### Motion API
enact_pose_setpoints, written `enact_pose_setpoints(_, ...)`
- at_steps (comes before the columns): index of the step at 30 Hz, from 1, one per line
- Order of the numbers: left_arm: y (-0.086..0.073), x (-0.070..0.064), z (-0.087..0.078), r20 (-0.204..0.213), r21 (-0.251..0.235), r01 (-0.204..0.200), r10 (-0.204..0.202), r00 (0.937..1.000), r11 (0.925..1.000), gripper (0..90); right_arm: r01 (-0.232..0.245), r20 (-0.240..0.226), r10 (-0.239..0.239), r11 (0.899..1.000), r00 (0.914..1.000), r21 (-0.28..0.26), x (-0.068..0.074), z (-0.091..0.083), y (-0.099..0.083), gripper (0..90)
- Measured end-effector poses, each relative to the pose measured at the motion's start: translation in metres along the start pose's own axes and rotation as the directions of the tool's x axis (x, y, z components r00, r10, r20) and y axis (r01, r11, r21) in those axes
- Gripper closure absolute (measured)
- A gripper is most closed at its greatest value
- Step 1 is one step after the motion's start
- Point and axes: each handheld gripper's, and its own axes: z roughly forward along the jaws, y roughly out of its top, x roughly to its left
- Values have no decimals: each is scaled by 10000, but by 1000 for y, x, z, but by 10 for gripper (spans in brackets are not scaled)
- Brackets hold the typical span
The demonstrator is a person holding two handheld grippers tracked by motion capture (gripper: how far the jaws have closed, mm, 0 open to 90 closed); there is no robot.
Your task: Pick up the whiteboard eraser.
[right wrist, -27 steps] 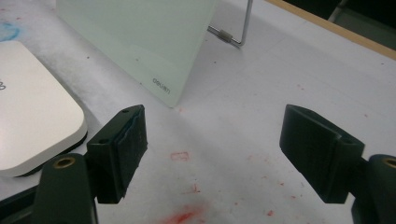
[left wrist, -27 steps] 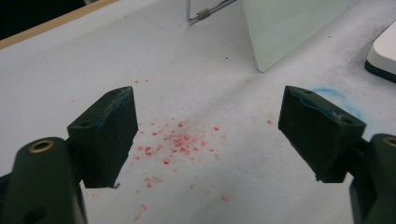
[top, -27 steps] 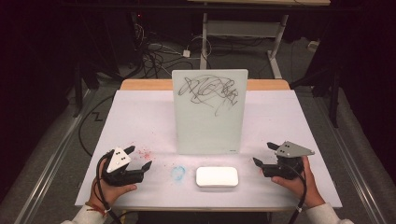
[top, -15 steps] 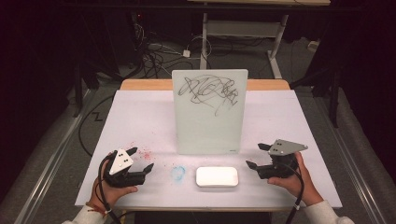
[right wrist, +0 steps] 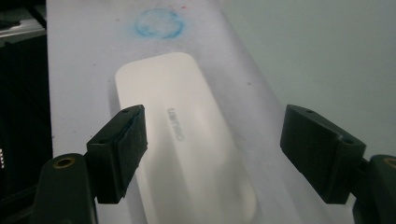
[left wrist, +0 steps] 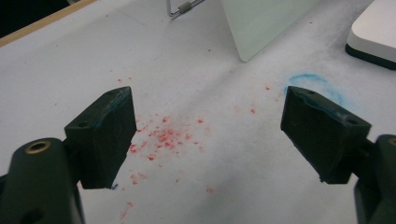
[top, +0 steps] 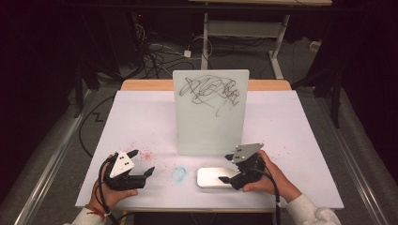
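Two grippers inspected. Right gripper (top: 226,168): jaws spread wide, straddling the white eraser (top: 213,177) on the desk (top: 141,117), no contact seen; moved in from well right of the eraser since 0.9 s ago, hand low behind. Left gripper (top: 141,162): jaws spread, empty, red specks (left wrist: 163,135) between them, blue ring (left wrist: 317,84) by one jaw; hand resting low.

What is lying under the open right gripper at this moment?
Under the right gripper lies a white eraser, flat on the white table. Faint lettering shows on its top. Its underside and the table beneath it are covered.
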Motion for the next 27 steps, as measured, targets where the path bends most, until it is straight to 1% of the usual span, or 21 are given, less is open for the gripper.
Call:
enact_pose_setpoints(2, 0, 0, -1, 51, 19, -34, 34, 10000, 10000, 163, 43, -182, -39, 9997, 9998, 237, 2, 7, 3, 232)
enact_pose_setpoints(3, -1, 0, -1, 81, 38, -67, 66, 9999, 10000, 163, 43, -182, -39, 9997, 9998, 237, 2, 7, 3, 232)
enact_pose_setpoints(4, -1, -1, -1, 79, 56, -97, 96, 9999, 9999, 163, 92, -340, -81, 9995, 9994, 309, 1, 11, 4, 231)
enact_pose_setpoints(5, -1, -1, -1, 89, 105, -143, 142, 9999, 9998, 164, 96, -359, -81, 9991, 9993, 406, 1, 14, 4, 228)
enact_pose_setpoints(6, -1, -1, -1, 67, 160, -185, 184, 9998, 9997, 164, 14, -709, 18, 9990, 9975, 446, 1, 20, 5, 216)
enact_pose_setpoints(7, -2, -2, -2, 57, 157, -187, 186, 9998, 9997, 164, 14, -709, 18, 9990, 9975, 446, 1, 20, 5, 216)
enact_pose_setpoints(8, -2, -2, -2, 61, 162, -163, 162, 9999, 9997, 163, -56, -1002, 102, 9989, 9949, 457, 1, 24, 7, 214)
enact_pose_setpoints(9, -2, -2, -2, 42, 192, -154, 153, 9999, 9997, 164, -5, -1074, 62, 9986, 9942, 528, 2, 25, 8, 229)
enact_pose_setpoints(10, -2, -2, -2, 24, 196, -145, 144, 9999, 9997, 163, 133, -1110, -57, 9976, 9938, 683, 4, 27, 8, 232)
enact_pose_setpoints(11, -3, -2, -2, 30, 226, -175, 174, 9998, 9996, 163, 133, -1110, -57, 9976, 9938, 683, 4, 27, 8, 232)
enact_pose_setpoints(13, -4, -2, -2, 56, 250, -177, 176, 9998, 9995, 164, 448, -1175, -342, 9951, 9925, 885, 9, 32, 10, 210)
enact_pose_setpoints(14, -4, -2, -2, 57, 328, -231, 230, 9997, 9992, 164, 448, -1175, -342, 9951, 9925, 885, 9, 32, 10, 210)
enact_pose_setpoints(15, -4, -2, -2, 38, 322, -186, 184, 9998, 9993, 164, 513, -1106, -403, 9939, 9930, 978, 9, 34, 11, 241)
enact_pose_setpoints(17, -5, -2, -1, 92, 417, -248, 244, 9997, 9988, 164, 437, -1180, -321, 9943, 9925, 969, 7, 35, 10, 240)
enact_pose_setpoints(19, -6, -2, -1, 113, 472, -323, 318, 9994, 9984, 164, 404, -1425, -263, 9945, 9894, 969, 4, 37, 10, 242)
enact_pose_setpoints(20, -6, -3, -1, 151, 467, -349, 342, 9993, 9983, 163, 519, -1540, -364, 9938, 9874, 985, 3, 38, 10, 248)
enact_pose_setpoints(23, -6, -2, 1, 206, 594, -406, 395, 9990, 9974, 164, 583, -1562, -425, 9935, 9868, 979, 3, 38, 11, 252)
enact_pose_setpoints(24, -6, -2, 1, 213, 623, -419, 406, 9989, 9972, 164, 491, -1591, -329, 9939, 9867, 988, 3, 38, 10, 252)
enact_pose_setpoints(26, -6, -2, 2, 111, 692, -492, 485, 9988, 9964, 164, 533, -1619, -370, 9938, 9861, 980, 3, 38, 10, 252)
enact_pose_setpoints(27, -6, -2, 2, 139, 679, -503, 495, 9987, 9964, 165, 489, -1605, -323, 9937, 9865, 1006, 3, 38, 10, 253)
